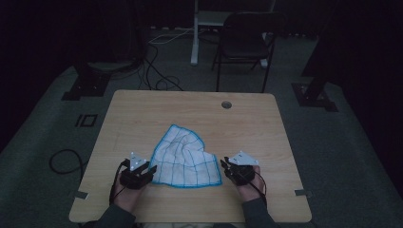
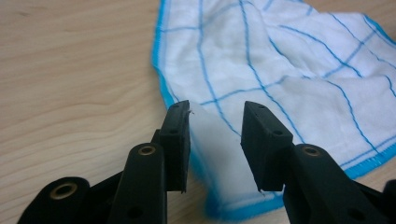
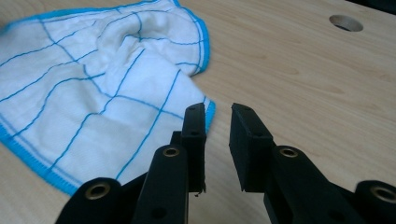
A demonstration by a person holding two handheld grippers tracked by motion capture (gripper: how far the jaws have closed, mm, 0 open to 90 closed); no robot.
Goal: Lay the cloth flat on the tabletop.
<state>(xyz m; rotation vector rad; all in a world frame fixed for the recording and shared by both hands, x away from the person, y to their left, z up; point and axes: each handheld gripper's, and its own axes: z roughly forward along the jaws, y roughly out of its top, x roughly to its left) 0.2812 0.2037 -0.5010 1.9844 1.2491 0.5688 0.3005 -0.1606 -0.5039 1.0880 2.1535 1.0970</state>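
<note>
A white cloth [image 1: 185,159] with thin blue grid lines and a blue hem lies rumpled on the wooden table [image 1: 142,114], its far part bunched up. My left gripper [image 1: 151,171] rests at the cloth's near left corner. In the left gripper view its jaws [image 2: 217,112] stand open, with the hemmed corner of the cloth [image 2: 280,60] lying between them and the pads not pressing on it. My right gripper [image 1: 224,166] sits at the cloth's near right edge. Its jaws [image 3: 218,112] are open over bare wood, and a corner of the cloth [image 3: 93,79] ends just beside its left finger [image 3: 195,126].
A round cable hole [image 1: 226,104] is in the table's far side, also seen as the hole [image 3: 345,22] ahead of my right gripper. A dark folding chair [image 1: 244,38] and loose cables [image 1: 157,71] are on the floor beyond the table. Bare wood surrounds the cloth.
</note>
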